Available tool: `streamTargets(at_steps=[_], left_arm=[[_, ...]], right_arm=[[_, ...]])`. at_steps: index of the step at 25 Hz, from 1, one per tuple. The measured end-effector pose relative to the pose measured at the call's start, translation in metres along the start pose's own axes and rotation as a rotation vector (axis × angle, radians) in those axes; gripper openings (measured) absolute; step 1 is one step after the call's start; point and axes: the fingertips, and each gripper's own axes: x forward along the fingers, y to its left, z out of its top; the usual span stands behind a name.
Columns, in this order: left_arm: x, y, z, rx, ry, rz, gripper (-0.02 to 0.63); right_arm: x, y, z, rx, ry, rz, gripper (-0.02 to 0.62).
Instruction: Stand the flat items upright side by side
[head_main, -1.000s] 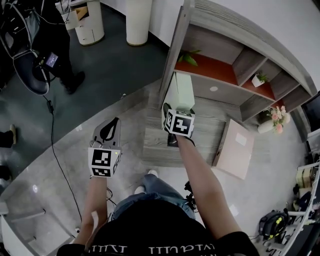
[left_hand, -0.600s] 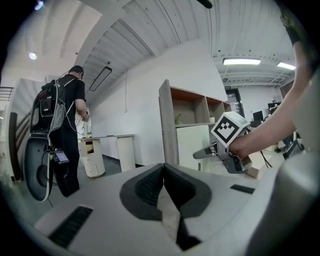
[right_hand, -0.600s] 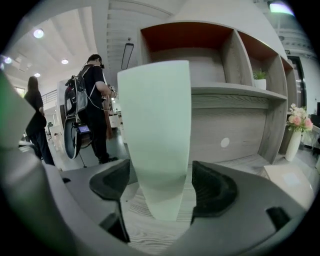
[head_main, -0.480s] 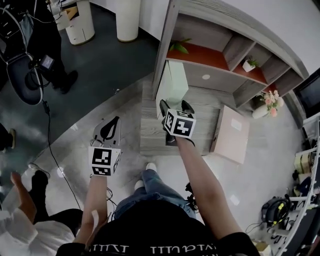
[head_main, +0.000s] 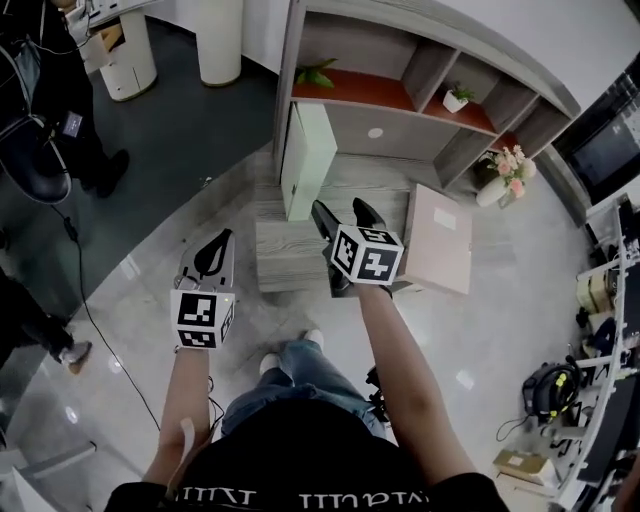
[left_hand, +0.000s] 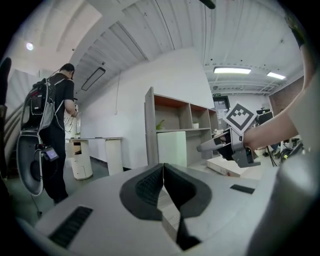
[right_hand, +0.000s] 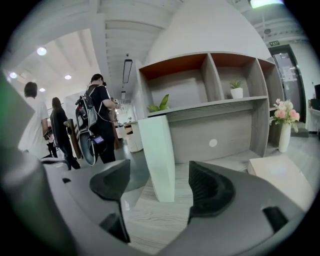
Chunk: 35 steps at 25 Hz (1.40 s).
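Low wooden surface (head_main: 285, 268) under the shelf unit (head_main: 400, 95). Green box (head_main: 303, 160) already stands upright at its left end; pink box (head_main: 438, 240) lies flat at the right, well apart. My right claw (head_main: 341, 210) has just been opening, now spread wide, nothing between the pads. Left claw (head_main: 224, 240) pads together, empty, off left. Next, I judge: grip the pink box's edge, tip it up beside green. Its near-left corner is hidden behind my right claw.

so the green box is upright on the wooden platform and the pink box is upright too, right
Not quite. The green box does stand upright on the wooden platform, but the pink box lies flat, as the head view shows.
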Motion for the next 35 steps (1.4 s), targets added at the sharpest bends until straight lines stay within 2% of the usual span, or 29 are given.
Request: streamTargets(at_steps=[6,12,26,35], left_arm=[[0.017,-0.033,0.011,0.007,-0.014,-0.042,0.012],[0.050,-0.080,0.025,-0.019,-0.030,-0.048,0.012],[0.150,-0.257,0.039,-0.009,-0.011,-0.124,0.012],[0.186,-0.343,0.033,0.020,0.041,-0.164,0.012]], right_arm=[[-0.041,-0.050,0.005,0.054,-0.022,-0.025,0.376],[-0.087,-0.132,0.004,0.106,-0.046,-0.081,0.376],[-0.170,-0.361,-0.022,0.199,-0.012,-0.187,0.376],[-0.201,-0.463,-0.048,0.245,0.041,-0.235,0.376]])
